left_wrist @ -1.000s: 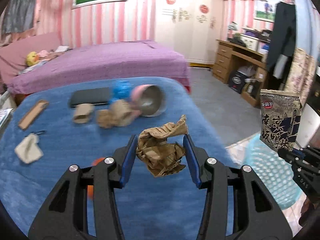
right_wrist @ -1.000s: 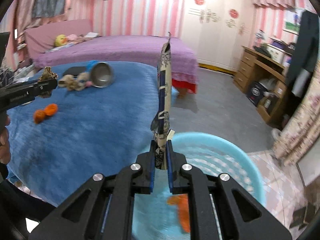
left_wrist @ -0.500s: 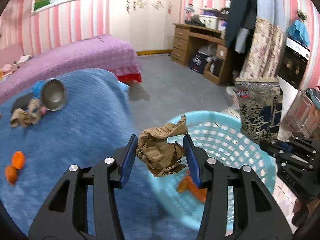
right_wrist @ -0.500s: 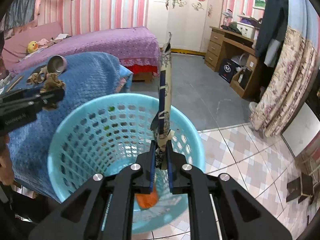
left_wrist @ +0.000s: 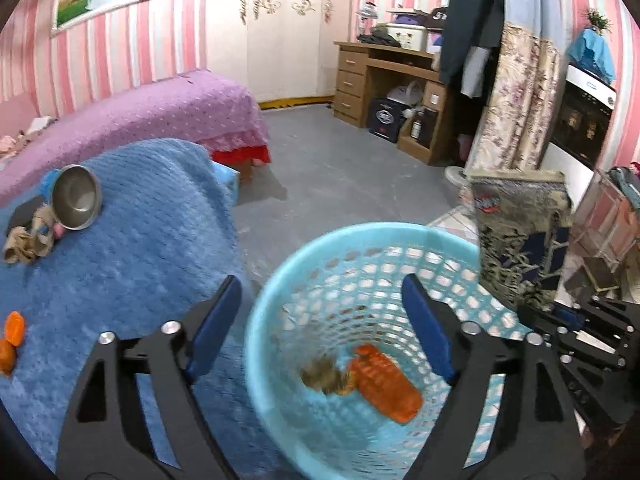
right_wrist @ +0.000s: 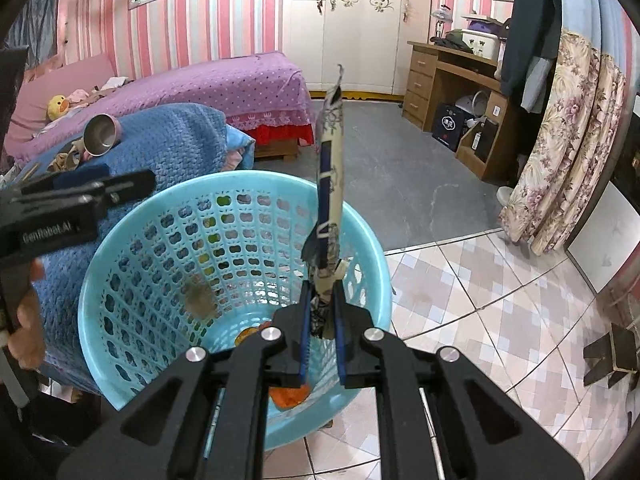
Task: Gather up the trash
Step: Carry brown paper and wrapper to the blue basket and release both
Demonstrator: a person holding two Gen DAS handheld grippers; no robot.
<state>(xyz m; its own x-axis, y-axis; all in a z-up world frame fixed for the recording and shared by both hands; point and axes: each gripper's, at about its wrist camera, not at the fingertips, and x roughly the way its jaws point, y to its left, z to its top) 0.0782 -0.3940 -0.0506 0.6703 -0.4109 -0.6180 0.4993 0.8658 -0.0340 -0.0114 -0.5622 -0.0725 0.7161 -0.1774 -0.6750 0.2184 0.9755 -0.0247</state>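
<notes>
My left gripper is open and empty above the light blue laundry-style basket. The crumpled brown paper lies blurred inside the basket beside an orange wrapper. My right gripper is shut on a flat printed snack bag, held upright over the basket's right rim. The bag also shows in the left wrist view. The brown paper shows blurred against the basket wall in the right wrist view. My left gripper shows at the left there.
A blue-covered table holds a steel bowl, crumpled brown paper scraps and orange peel pieces. A purple bed is behind. A wooden desk and floral curtain stand at the right.
My left gripper opened and the crumpled brown paper dropped into the basket. Both grippers moved further over the basket. The right gripper still holds the snack bag.
</notes>
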